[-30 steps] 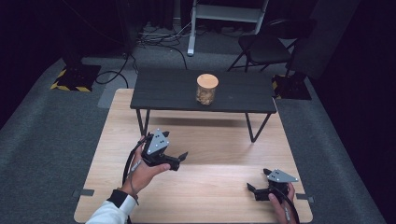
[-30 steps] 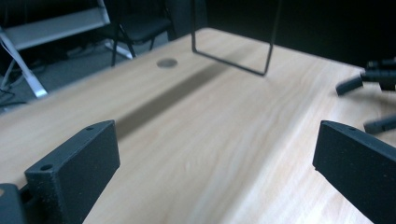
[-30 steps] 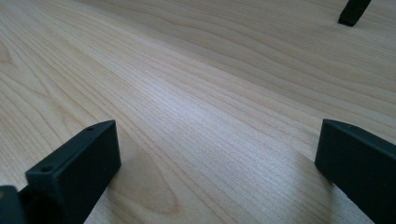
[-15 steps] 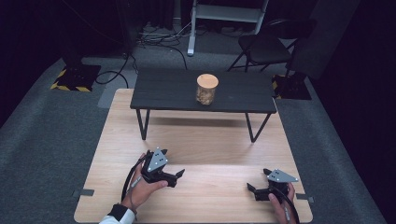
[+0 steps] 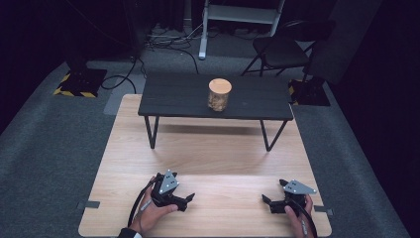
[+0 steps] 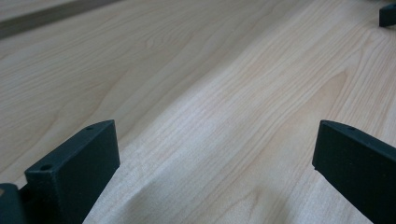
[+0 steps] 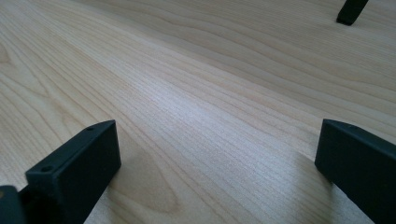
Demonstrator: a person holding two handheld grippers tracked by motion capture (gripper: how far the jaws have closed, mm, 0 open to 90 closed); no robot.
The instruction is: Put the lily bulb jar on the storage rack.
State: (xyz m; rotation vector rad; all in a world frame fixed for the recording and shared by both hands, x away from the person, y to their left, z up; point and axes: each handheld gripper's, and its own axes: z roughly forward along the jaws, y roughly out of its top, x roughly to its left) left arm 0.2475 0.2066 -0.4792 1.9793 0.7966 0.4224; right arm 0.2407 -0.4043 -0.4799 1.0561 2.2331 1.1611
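Jar (image 5: 219, 94), a squat cylinder with a flat cork-coloured lid, stands on the matte black counter (image 5: 173, 99), well beyond both pairs of fingers. Left gripper (image 5: 184, 200) and right gripper (image 5: 267, 202) rest low on the pale, grain-streaked wooden board (image 5: 218, 158), their blocky black fingers (image 6: 74, 168) spread wide, gripping nothing.
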